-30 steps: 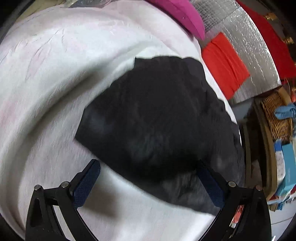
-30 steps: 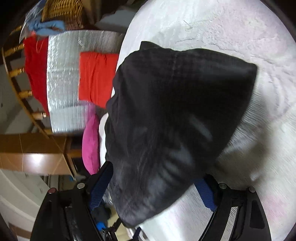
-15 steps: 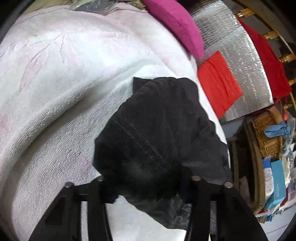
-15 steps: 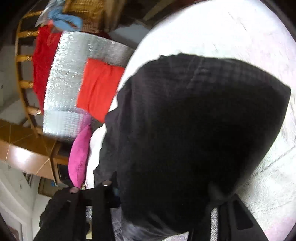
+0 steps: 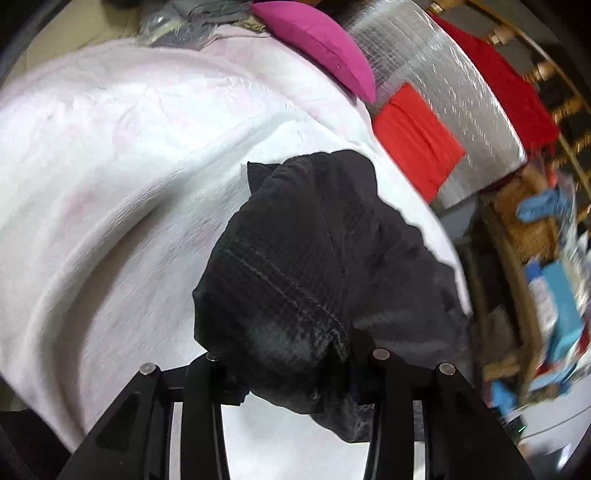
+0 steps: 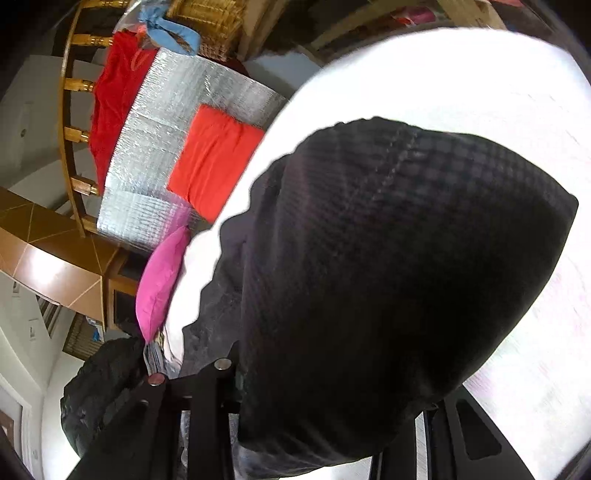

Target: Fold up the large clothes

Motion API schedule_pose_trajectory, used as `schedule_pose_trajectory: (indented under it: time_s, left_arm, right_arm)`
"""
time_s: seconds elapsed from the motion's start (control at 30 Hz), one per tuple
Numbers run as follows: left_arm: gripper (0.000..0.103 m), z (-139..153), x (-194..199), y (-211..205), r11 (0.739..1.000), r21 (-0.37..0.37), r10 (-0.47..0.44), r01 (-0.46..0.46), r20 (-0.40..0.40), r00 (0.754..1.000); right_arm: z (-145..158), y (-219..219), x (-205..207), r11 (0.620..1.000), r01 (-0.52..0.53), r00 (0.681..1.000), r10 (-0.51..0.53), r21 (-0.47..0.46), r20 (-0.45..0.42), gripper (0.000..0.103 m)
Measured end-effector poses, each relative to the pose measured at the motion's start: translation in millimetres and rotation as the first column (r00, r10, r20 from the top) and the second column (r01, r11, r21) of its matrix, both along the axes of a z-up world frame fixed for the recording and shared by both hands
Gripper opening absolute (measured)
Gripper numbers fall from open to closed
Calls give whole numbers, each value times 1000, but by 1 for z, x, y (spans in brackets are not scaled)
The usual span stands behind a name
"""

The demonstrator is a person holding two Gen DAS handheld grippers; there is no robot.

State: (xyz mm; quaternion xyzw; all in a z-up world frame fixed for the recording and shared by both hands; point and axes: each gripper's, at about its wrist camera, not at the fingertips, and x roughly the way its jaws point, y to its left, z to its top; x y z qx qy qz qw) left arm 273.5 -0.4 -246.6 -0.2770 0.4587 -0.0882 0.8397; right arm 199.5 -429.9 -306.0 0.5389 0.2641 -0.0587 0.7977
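Observation:
A black textured garment [image 5: 303, 266] lies bunched on a white blanket [image 5: 110, 177]. My left gripper [image 5: 295, 373] is shut on its near edge and lifts it off the blanket. In the right wrist view the same black garment [image 6: 388, 258] hangs in a large fold in front of the camera. My right gripper [image 6: 325, 398] is shut on it; the fingertips are hidden under the cloth.
A magenta pillow [image 5: 317, 40] lies at the blanket's far edge. A folded red cloth [image 5: 417, 140] rests on a silver foil mat [image 5: 443, 85]. A wicker basket [image 6: 210, 26] and a wooden chair with a red garment [image 6: 114, 96] stand beyond. Blue boxes [image 5: 561, 314] sit at right.
Both grippers have closed on the black garment's edge and raised it, so the cloth bunches up and hangs from the jaws.

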Motion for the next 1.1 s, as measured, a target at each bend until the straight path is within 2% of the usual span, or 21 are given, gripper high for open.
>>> schedule_pose_trajectory:
  time_s: [0.07,0.1,0.13,0.2,0.3,0.37,0.47,0.57,0.63,0.67,0.7,0.73,0.8,0.87,0.9,0.93,0.97,1.03,1.1]
  left_arm:
    - [52,0,-8,-6,996,93,-10,10,-5,1000]
    - [56,1,-9,-7,993,115,-13,14,-4,1000]
    - [61,6,-14,-8,988,155,-13,12,3,1000]
    - [68,17,-24,-9,971,241,-5,2,14,1000]
    - [71,32,-42,-12,940,340,-16,-5,61,998]
    - [75,49,-60,-14,892,449,-16,-51,145,989]
    - [82,71,-78,-11,844,526,-36,-103,248,968]
    - [87,84,-73,-10,812,569,-50,-130,290,956]
    - [87,85,-67,-4,813,570,-53,-119,276,960]
    - [87,82,-58,-4,823,561,-68,-90,254,965]
    - [87,77,-47,-5,828,558,-88,-55,226,970]
    - [87,73,-43,-8,823,567,-97,-40,209,973]
    - [87,54,-24,-18,793,609,-112,3,141,984]
    - [87,27,-5,-26,767,636,-134,83,33,990]
    - [87,18,0,-28,763,639,-130,100,0,991]
    - [89,8,5,-27,772,625,-129,116,-24,991]
    - [89,1,7,-24,794,598,-120,111,-25,992]
    - [89,4,6,-18,814,572,-106,100,-23,994]
    - [89,16,2,-16,808,580,-104,101,-29,994]
  right_arm:
    - [-5,-2,-1,1000,-24,998,25,17,-52,57]
    - [-6,-2,-4,999,-30,996,32,24,-87,65]
    - [-3,-2,-9,999,-40,994,42,25,-99,70]
    - [11,1,-21,999,-45,991,41,-31,-128,78]
    - [31,7,-47,989,-78,987,59,-125,-148,79]
    - [46,14,-60,978,-113,982,82,-175,-173,79]
    - [69,22,-76,950,-161,976,113,-267,-187,79]
    - [91,27,-75,930,-168,980,121,-327,-159,79]
    - [97,21,-78,922,-147,986,109,-359,-124,79]
    - [96,8,-86,919,-145,987,108,-366,-119,79]
    - [95,4,-77,919,-150,986,112,-366,-122,79]
    - [91,0,-66,925,-154,985,116,-346,-128,79]
    - [80,-7,-51,941,-169,981,133,-294,-138,78]
    - [64,-14,-32,951,-166,974,116,-261,-197,78]
    - [56,-16,-25,953,-168,966,109,-250,-234,78]
    - [48,-20,-20,956,-171,957,104,-239,-271,78]
    - [40,-23,-16,956,-181,948,107,-231,-300,78]
    - [37,-26,-15,952,-196,941,115,-235,-319,79]
    - [45,-27,-23,951,-193,948,117,-242,-297,79]
